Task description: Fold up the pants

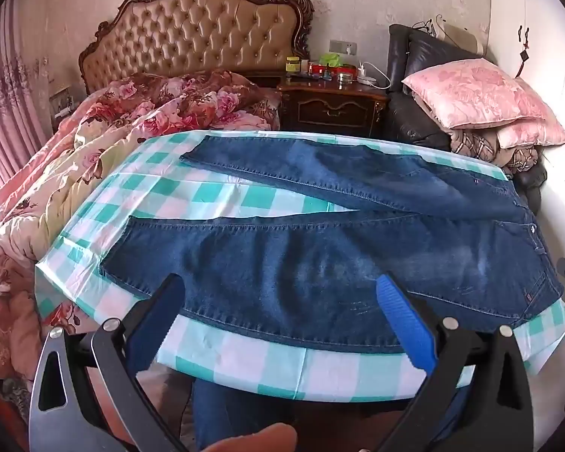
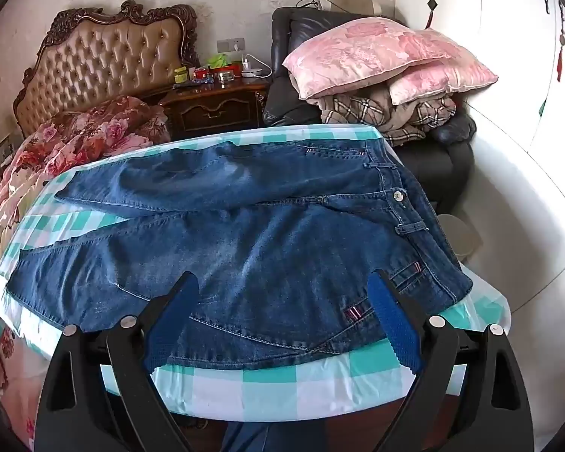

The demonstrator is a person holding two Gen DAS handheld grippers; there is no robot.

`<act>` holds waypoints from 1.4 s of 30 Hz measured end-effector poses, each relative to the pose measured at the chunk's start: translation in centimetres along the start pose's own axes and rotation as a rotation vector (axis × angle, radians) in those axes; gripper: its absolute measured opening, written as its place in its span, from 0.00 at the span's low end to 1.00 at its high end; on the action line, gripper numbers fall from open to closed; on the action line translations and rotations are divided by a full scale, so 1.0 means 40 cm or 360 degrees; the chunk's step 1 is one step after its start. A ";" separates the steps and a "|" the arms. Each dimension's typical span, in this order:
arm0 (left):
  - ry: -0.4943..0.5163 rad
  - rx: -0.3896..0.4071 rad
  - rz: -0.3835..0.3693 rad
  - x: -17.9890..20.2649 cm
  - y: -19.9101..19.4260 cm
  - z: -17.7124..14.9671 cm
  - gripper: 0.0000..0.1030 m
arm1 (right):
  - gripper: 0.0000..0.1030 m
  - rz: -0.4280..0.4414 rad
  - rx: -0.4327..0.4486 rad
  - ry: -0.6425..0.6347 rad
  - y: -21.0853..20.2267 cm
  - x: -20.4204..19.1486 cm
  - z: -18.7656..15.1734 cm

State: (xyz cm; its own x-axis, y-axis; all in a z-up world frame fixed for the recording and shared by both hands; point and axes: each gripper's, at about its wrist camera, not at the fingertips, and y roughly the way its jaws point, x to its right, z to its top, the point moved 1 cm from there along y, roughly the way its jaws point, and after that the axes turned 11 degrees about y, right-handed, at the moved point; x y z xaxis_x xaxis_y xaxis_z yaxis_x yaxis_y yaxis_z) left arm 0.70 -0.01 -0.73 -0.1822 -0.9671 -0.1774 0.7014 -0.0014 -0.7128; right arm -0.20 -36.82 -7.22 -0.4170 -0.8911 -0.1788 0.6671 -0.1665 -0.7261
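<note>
- Both grippers, left (image 1: 278,293) & right (image 2: 284,292), spread wide, holding nothing.
- Jeans (image 2: 245,248) flat, legs splayed toward 9 o'clock.
- Tablecloth (image 2: 320,380) prob. slick: pinch it w/ denim, fold drags.

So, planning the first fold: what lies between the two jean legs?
Bare checked tablecloth shows in a wedge between the legs of the jeans, clearest in the left wrist view.

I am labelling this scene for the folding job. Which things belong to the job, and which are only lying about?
For the job:
jeans, spread flat, legs apart
checked cloth under them
left gripper, open
right gripper, open

Lying about:
pillows on the armchair
nightstand with small items
bed
</note>
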 end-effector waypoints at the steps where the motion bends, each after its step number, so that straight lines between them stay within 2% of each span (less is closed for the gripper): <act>1: -0.0009 0.0003 -0.0004 -0.001 0.000 -0.001 0.99 | 0.85 -0.0002 -0.0002 0.0001 0.001 0.001 0.003; 18: -0.0028 0.0007 -0.0035 -0.006 -0.003 0.007 0.99 | 0.85 0.0010 -0.0001 -0.0005 0.032 -0.011 -0.014; 42: -0.0032 0.0011 -0.0043 0.001 -0.002 0.000 0.99 | 0.85 0.0012 0.0001 0.0002 0.014 0.000 0.000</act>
State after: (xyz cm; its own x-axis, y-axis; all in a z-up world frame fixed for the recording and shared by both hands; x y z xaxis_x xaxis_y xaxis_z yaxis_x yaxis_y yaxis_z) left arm 0.64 -0.03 -0.67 -0.1874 -0.9717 -0.1441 0.7011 -0.0296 -0.7124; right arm 0.18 -36.90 -7.63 -0.4130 -0.8918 -0.1849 0.6705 -0.1603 -0.7244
